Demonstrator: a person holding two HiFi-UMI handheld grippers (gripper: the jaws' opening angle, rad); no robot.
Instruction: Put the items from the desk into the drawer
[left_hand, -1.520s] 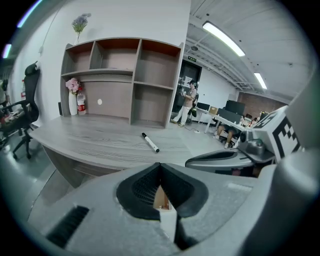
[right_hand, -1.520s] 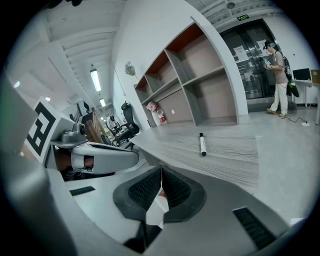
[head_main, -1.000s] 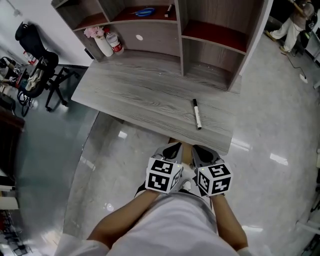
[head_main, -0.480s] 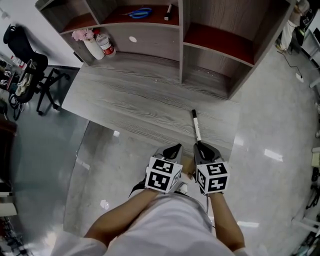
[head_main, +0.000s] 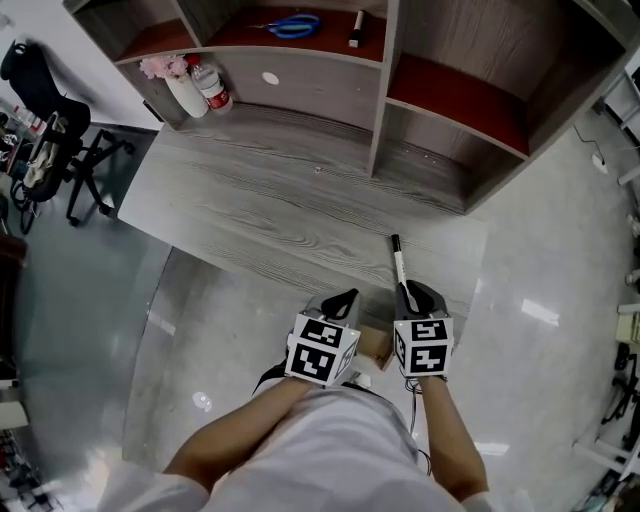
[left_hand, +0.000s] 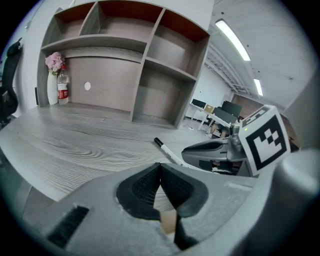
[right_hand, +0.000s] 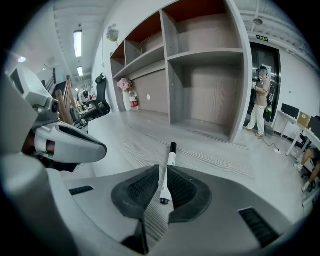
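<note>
A white marker with a black cap (head_main: 398, 262) lies on the grey wood desk (head_main: 270, 200) near its front right edge. My right gripper (head_main: 405, 291) sits over the marker's near end. In the right gripper view the marker (right_hand: 169, 167) runs between the two pads, and the right gripper (right_hand: 163, 172) is shut on it. My left gripper (head_main: 350, 297) hovers at the desk's front edge just left of it, shut and holding nothing (left_hand: 160, 167). From the left gripper view the marker (left_hand: 167, 151) points away to the left. A tan wooden piece (head_main: 375, 345) shows below the desk edge between the grippers.
A shelf unit stands at the back of the desk, with blue scissors (head_main: 290, 22) and a small dark item (head_main: 356, 25) on its upper shelf. A vase of pink flowers (head_main: 180, 85) and a bottle (head_main: 210, 88) stand at the back left. An office chair (head_main: 50, 150) is left of the desk.
Both grippers have moved forward to the desk's front edge. The right gripper has reached the marker, and its jaws now hold the marker's near end.
</note>
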